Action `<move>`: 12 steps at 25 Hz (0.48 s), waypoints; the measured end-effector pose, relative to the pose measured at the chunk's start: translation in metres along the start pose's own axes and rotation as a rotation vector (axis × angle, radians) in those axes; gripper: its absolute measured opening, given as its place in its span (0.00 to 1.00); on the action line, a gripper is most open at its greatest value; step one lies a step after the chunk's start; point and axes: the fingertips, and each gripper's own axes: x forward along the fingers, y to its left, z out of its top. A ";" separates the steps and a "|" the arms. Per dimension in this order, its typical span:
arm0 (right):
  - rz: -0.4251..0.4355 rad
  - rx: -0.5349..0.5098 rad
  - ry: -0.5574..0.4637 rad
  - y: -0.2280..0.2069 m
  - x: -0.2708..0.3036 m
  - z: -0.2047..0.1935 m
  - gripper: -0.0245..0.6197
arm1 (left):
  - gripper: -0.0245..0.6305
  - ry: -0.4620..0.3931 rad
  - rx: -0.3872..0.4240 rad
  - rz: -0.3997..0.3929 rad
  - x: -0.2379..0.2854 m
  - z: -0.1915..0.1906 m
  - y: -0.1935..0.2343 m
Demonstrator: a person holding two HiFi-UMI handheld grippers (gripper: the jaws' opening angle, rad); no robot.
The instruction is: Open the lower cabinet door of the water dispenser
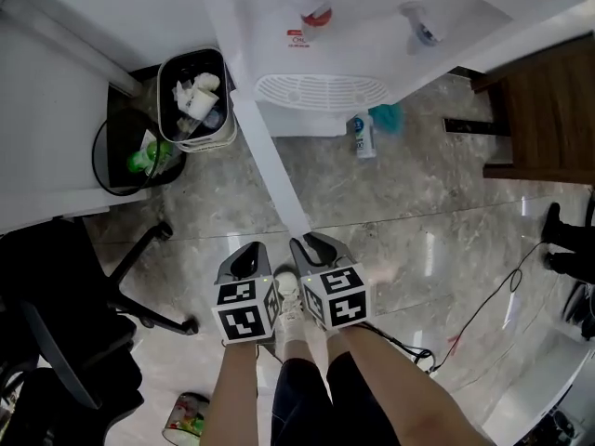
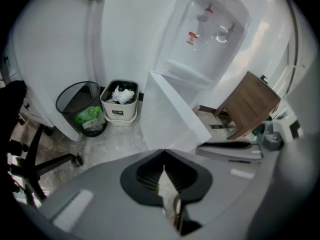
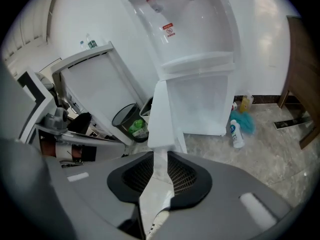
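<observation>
The white water dispenser point(image 1: 372, 35) stands at the top of the head view, with a red and a blue tap. Its lower cabinet door point(image 1: 270, 147) is swung wide open and points toward me, its free edge ending just ahead of both grippers. My left gripper point(image 1: 249, 249) is just left of that edge, its tips together and nothing held. My right gripper point(image 1: 316, 244) is just right of it. In the right gripper view the door's point(image 3: 162, 114) narrow edge runs down to the right gripper point(image 3: 161, 156), whose jaws stand a narrow gap apart with only floor showing between them.
A white bin point(image 1: 197, 100) full of rubbish and a black wire basket point(image 1: 130, 156) stand left of the door. A spray bottle point(image 1: 363, 136) and teal cloth point(image 1: 386, 117) lie by the dispenser's foot. Wooden furniture point(image 1: 548, 110) is at right, an office chair point(image 1: 65, 314) at left, a cable point(image 1: 483, 305) on the floor.
</observation>
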 end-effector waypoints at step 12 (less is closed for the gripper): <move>-0.007 0.060 0.024 0.003 -0.059 -0.002 0.03 | 0.05 0.076 -0.072 0.001 -0.040 -0.021 -0.031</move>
